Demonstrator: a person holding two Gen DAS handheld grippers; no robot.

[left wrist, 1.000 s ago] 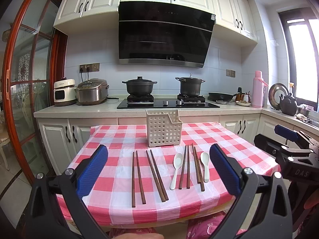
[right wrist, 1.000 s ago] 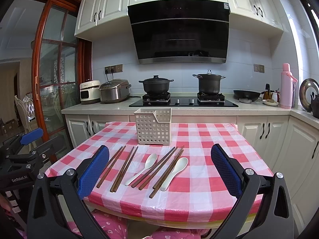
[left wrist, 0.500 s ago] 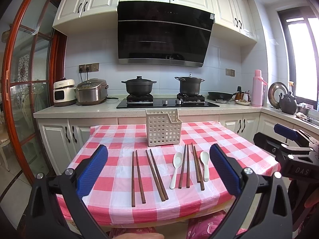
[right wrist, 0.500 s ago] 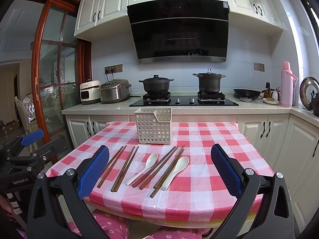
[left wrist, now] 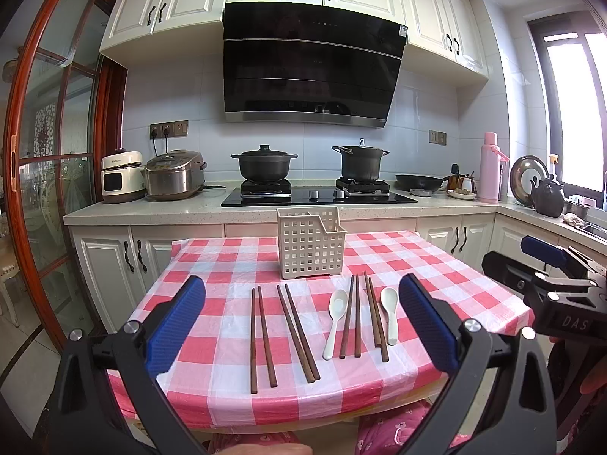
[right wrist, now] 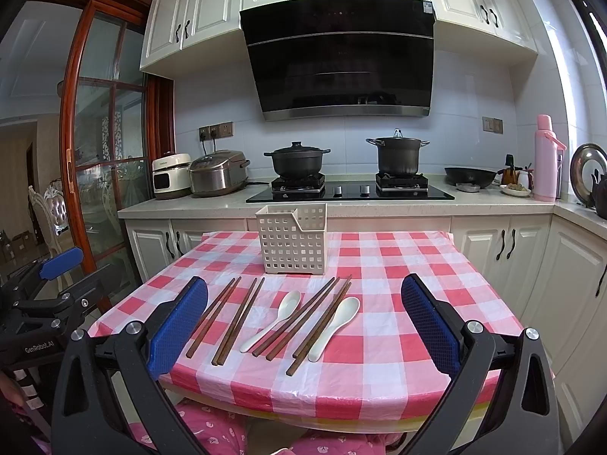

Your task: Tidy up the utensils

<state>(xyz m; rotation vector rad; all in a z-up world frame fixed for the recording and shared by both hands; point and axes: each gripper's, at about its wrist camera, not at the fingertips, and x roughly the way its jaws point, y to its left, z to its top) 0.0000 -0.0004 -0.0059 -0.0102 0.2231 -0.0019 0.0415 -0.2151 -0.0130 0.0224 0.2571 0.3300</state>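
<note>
A white lattice utensil basket point(left wrist: 310, 244) stands upright at the middle of the red-checked table point(left wrist: 212, 265); it also shows in the right wrist view point(right wrist: 292, 244). In front of it lie several pairs of brown chopsticks point(left wrist: 261, 337) point(right wrist: 237, 320) and two white spoons point(left wrist: 334, 322) point(left wrist: 390, 313), also seen from the right point(right wrist: 271, 320) point(right wrist: 334, 328). My left gripper point(left wrist: 301, 326) is open and empty, held back from the table's front edge. My right gripper point(right wrist: 303, 326) is open and empty, also short of the front edge, to the right of the left one.
Behind the table runs a counter with a hob and two black pots point(left wrist: 263, 165) point(left wrist: 360, 163), a rice cooker point(left wrist: 174, 178) and a pink flask point(left wrist: 491, 167). A wood-framed glass door point(left wrist: 49, 189) is at left. Pink fabric point(right wrist: 212, 428) lies under the table edge.
Both views have shifted only slightly; the grippers stay open and nothing on the table has moved.
</note>
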